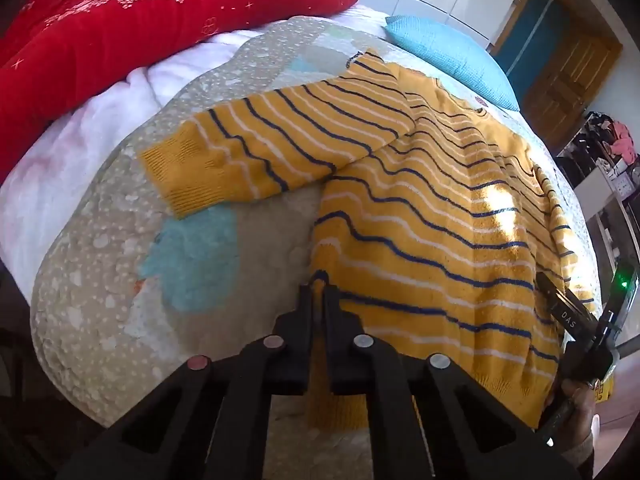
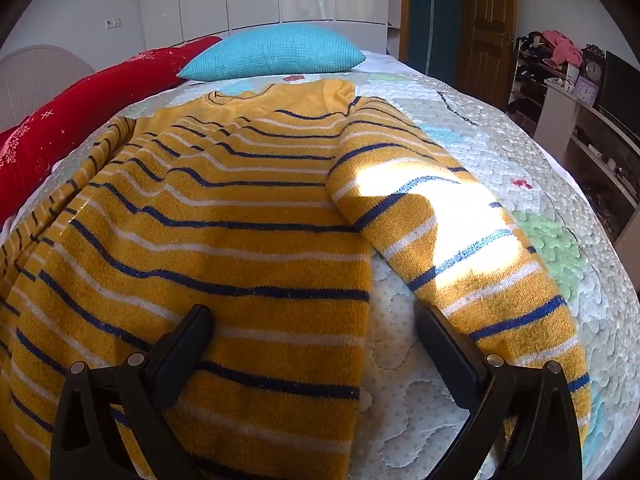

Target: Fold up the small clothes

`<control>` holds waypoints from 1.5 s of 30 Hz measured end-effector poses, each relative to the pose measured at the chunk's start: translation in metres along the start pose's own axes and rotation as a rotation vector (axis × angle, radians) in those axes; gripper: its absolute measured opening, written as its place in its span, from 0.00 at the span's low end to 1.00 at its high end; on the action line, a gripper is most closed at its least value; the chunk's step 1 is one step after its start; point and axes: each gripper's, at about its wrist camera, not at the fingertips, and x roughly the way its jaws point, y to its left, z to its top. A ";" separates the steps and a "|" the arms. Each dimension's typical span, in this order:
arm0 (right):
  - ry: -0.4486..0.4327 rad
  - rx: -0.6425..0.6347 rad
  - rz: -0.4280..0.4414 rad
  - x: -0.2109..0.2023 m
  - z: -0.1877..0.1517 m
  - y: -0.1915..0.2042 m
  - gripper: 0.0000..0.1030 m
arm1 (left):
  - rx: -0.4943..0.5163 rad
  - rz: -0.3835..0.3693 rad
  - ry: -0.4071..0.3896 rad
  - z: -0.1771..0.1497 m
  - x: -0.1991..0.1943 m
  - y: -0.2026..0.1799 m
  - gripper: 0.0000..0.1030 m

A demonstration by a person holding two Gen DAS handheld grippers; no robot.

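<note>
A small yellow sweater (image 1: 420, 220) with navy and white stripes lies flat on the bed. Its left sleeve (image 1: 260, 152) stretches out to the left. My left gripper (image 1: 318, 290) is shut on the sweater's lower left edge, with yellow fabric pinched between the fingers. In the right wrist view the sweater (image 2: 220, 240) fills the frame and its right sleeve (image 2: 460, 248) runs down alongside the body. My right gripper (image 2: 314, 312) stands wide open low over the lower right edge: one finger over the body, the other by the sleeve. It shows at the sweater's right hem (image 1: 568, 308).
The bed carries a patterned quilt (image 2: 400, 380). A red pillow (image 1: 120, 28) and a turquoise pillow (image 2: 276, 52) lie at the head end. A wooden door (image 2: 484, 20) and cluttered shelves (image 2: 580, 120) stand to the right of the bed.
</note>
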 end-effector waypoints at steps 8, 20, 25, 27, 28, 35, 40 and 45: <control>0.026 0.012 0.027 -0.002 0.003 -0.004 1.00 | -0.042 0.054 -0.052 -0.013 -0.022 0.020 0.04; 0.036 0.120 -0.071 -0.037 0.049 -0.112 0.88 | 0.105 0.081 -0.174 -0.012 -0.044 -0.017 0.69; 0.208 0.236 0.044 0.027 0.052 -0.151 0.68 | 0.120 0.065 -0.131 -0.018 -0.036 -0.029 0.69; 0.205 0.237 0.067 0.029 0.056 -0.147 0.51 | 0.123 0.076 -0.129 -0.018 -0.035 -0.031 0.69; 0.204 0.228 0.131 0.029 0.060 -0.143 0.20 | 0.125 0.076 -0.131 -0.018 -0.036 -0.031 0.72; 0.138 0.160 0.038 0.022 0.085 -0.154 0.05 | 0.093 0.105 -0.127 -0.010 -0.033 -0.020 0.75; 0.117 0.072 -0.452 0.024 0.107 -0.187 0.05 | 0.055 0.120 -0.141 -0.006 -0.035 -0.006 0.75; 0.109 0.238 -0.057 -0.024 0.092 -0.171 0.22 | 0.056 0.140 -0.131 -0.004 -0.024 0.008 0.80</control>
